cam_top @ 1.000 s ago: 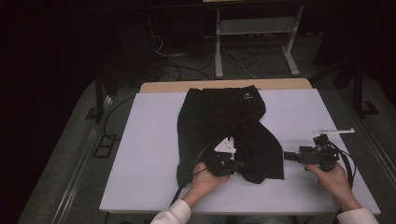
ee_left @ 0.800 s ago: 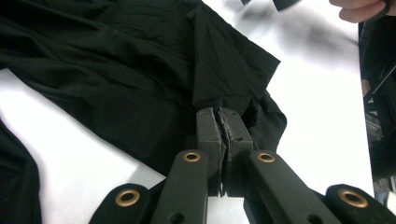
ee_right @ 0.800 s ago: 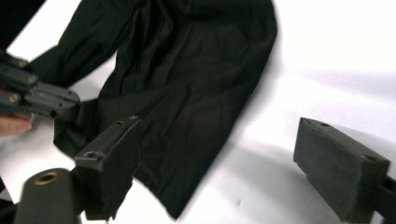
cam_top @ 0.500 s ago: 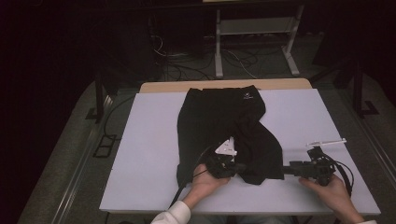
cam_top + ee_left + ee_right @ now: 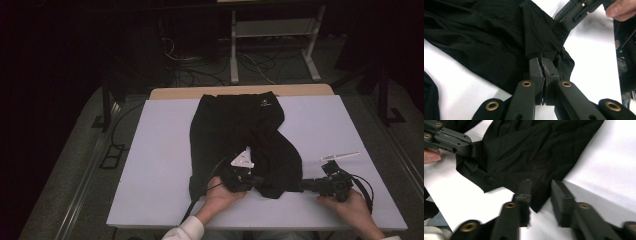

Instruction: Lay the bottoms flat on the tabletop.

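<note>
Jaws of the left tool point(image 5: 543, 68) are pressed together on a fold of the black garment point(image 5: 240, 135), pinching its near hem close to the front edge of the white surface point(image 5: 155, 150); in the high view this tool point(image 5: 260, 181) lies over the garment's lower part, held by the person's left hand point(image 5: 217, 196). The right tool point(image 5: 540, 188) stands with its jaws apart, a corner of the black cloth point(image 5: 536, 157) lying between and just ahead of them without being clamped; the picture there is blurred. In the high view the right tool point(image 5: 305, 185) points leftward at the garment's right lower edge, held by the right hand point(image 5: 350, 207) near the front right corner of the surface. The garment lies crumpled across the middle of the surface, its upper part with a small pale logo point(image 5: 263, 104) near the far edge. A thin white strip point(image 5: 341, 156) lies on the surface just beyond the right tool.
</note>
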